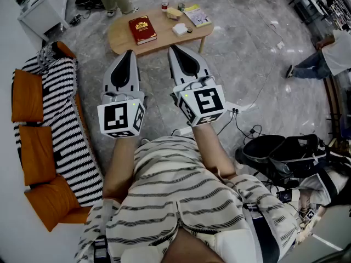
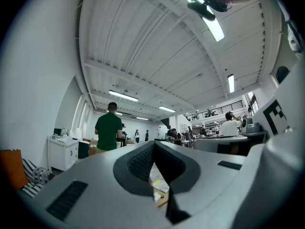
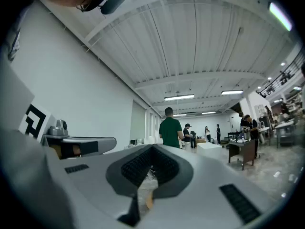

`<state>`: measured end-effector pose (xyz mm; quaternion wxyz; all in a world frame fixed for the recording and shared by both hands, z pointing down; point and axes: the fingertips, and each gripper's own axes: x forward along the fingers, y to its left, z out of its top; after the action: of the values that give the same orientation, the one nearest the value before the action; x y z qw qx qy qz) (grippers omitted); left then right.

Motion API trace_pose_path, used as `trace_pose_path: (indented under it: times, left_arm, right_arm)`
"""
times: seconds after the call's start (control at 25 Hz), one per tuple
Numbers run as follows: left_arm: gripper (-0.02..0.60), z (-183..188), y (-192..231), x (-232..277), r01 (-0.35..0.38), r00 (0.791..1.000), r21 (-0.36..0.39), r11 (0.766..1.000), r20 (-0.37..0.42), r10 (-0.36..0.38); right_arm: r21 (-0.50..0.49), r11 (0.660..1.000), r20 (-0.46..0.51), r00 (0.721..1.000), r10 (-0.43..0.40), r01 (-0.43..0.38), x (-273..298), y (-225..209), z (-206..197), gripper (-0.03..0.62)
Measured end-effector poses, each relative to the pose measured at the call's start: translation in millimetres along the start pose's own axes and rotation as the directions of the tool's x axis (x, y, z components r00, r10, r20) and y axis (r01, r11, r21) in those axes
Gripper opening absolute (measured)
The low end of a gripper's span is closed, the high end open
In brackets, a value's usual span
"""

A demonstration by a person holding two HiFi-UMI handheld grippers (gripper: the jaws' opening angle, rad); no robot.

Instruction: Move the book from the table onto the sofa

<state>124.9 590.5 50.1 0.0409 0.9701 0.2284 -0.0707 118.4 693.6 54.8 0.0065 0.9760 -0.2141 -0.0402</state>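
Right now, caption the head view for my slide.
Left gripper and right gripper, shut, face the book on the table; sofa at left.

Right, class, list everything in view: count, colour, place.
book: one, red, on the table
table: one, light wood, ahead of the grippers
booklet: one, yellowish, table's right end
bottle: one, red-capped, table's far edge
sofa: one, black-and-white striped, left
cushions: three, orange, on the sofa
cabinet: one, white, top left
bags: at least one, black, floor right
left gripper: one, grey, shut, empty
right gripper: one, grey, shut, empty
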Motion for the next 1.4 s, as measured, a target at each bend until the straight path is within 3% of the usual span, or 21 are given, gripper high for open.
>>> trace_pose_path:
  times: [0.4,0.92,1.2,1.4]
  left_arm:
    - [0.003,-4.0,-26.0,14.0,-0.020,1.000,-0.003,1.000,-0.009,0.020]
    - [0.003,-24.3,-62.7,25.9,-0.105,0.993,-0.019,0.994,-0.052,0.104]
    - [0.003,-35.6,-45.9,46.8,-0.126,0.991,-0.023,0.992,-0.054,0.125]
    - [0.003,-47.2,-16.5,90.3,-0.126,0.991,-0.027,0.992,-0.059,0.124]
  right_arm:
    - [0.019,0.999,-0.007,0.999,0.042,-0.041,-7.0,-23.7,-3.9,0.012]
    - [0.064,0.997,-0.021,0.998,0.052,-0.050,-23.8,-75.0,-11.8,0.012]
    - [0.081,0.995,-0.037,0.998,0.053,-0.050,3.2,-84.5,-27.3,0.012]
    - [0.084,0.995,-0.044,0.997,0.057,-0.053,53.7,-99.3,-37.6,0.012]
